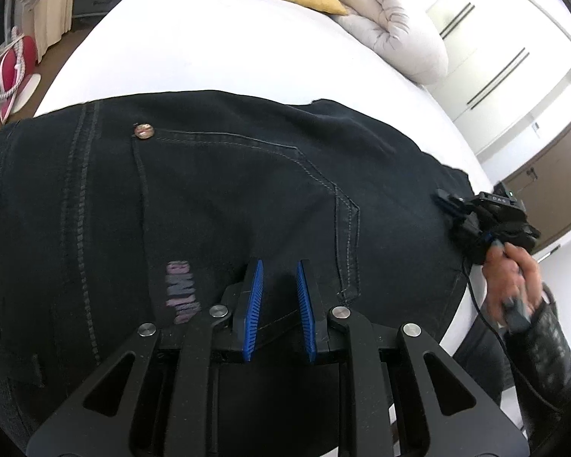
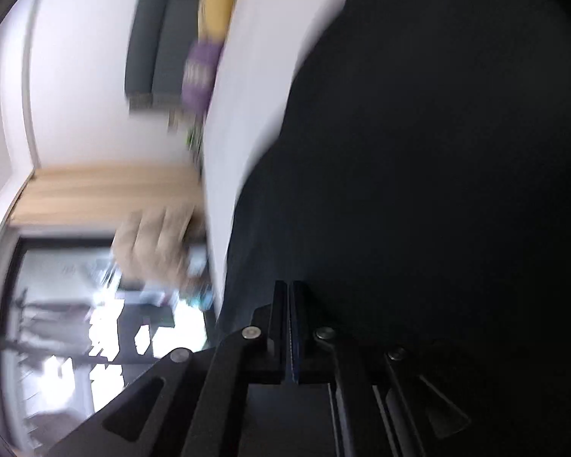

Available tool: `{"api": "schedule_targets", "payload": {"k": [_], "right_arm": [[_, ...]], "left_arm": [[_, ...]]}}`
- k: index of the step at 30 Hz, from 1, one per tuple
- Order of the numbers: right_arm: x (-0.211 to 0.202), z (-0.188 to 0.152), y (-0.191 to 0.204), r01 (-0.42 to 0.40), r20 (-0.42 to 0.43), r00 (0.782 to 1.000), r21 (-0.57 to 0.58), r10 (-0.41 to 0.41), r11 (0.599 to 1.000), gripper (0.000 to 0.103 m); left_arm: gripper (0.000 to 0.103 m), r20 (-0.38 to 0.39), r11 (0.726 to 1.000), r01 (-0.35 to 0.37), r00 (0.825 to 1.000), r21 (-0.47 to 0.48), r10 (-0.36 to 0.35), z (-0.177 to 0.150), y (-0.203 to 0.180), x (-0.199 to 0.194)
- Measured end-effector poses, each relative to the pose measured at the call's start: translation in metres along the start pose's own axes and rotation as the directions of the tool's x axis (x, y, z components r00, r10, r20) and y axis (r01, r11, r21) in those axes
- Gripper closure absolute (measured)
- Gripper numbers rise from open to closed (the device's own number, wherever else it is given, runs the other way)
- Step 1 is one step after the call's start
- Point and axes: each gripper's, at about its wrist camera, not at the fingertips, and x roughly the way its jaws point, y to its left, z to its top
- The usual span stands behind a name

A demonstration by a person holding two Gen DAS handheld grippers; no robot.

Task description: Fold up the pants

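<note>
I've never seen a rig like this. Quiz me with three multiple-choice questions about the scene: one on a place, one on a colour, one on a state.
1. Where do the pants lie?
A on the white bed
B on a chair
C on the floor

2. What colour are the pads of the left tongs?
A red
B blue
C green

3. How do the right tongs stand?
A wide open
B shut
C holding a pillow

Answers:
1 A, white sheet shows around the dark fabric.
2 B, both ribbed pads are blue.
3 B, the two pads meet with no gap.
</note>
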Motion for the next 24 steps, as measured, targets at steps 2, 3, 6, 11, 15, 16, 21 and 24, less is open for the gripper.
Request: {"api": "schedule_targets", "payload": {"k": [2,3,6,11,15,16,21,24], "right_arm": [[-0.049,0.029,-0.026,-0.004,0.122,0.992,0.075,-0.005,0.997,0.103],[-0.067,0.04,-0.035,-0.002,0.172,0.985,0.094,-0.014,0.996,0.103],[-0.143,0.076,-0.068,0.063,0.362,0.926,0.132,-0.107,0.989,0.103],[-0.24,0.065,-0.067,0.149,0.535,0.814,0.185,-0.227,0.971,0.035],[-0.269,0.025,-0.058,0.102,0.545,0.827,0.098,-0.139,0.99,0.018],[-0.262,0.015,-0.058,0.066,0.531,0.84,0.098,-0.108,0.993,0.019],[-0.233,-0.002,-0.083,-0.027,0.493,0.867,0.184,-0.068,0.983,0.031],[-0.226,0.007,-0.087,-0.051,0.5,0.864,0.203,-0.059,0.978,0.035]], "left_arm": [[0.085,0.007,1.0,0.002,1.0,-0.014,-0.002,-0.003,0.005,-0.004],[0.085,0.01,1.0,-0.006,1.0,-0.008,0.006,-0.005,0.005,-0.006],[0.085,0.013,1.0,-0.013,1.0,0.001,0.013,-0.008,0.003,-0.01],[0.085,0.034,0.998,-0.065,0.997,0.001,0.065,-0.01,0.001,-0.026],[0.085,0.054,0.999,-0.034,0.998,-0.007,0.034,-0.002,-0.01,-0.035],[0.085,0.053,1.0,-0.014,0.998,-0.012,0.014,0.0,-0.013,-0.033],[0.085,0.022,0.997,0.016,1.0,0.078,-0.018,0.013,-0.046,-0.016],[0.085,-0.045,0.997,-0.017,0.999,0.074,0.02,0.011,-0.047,0.006]]}}
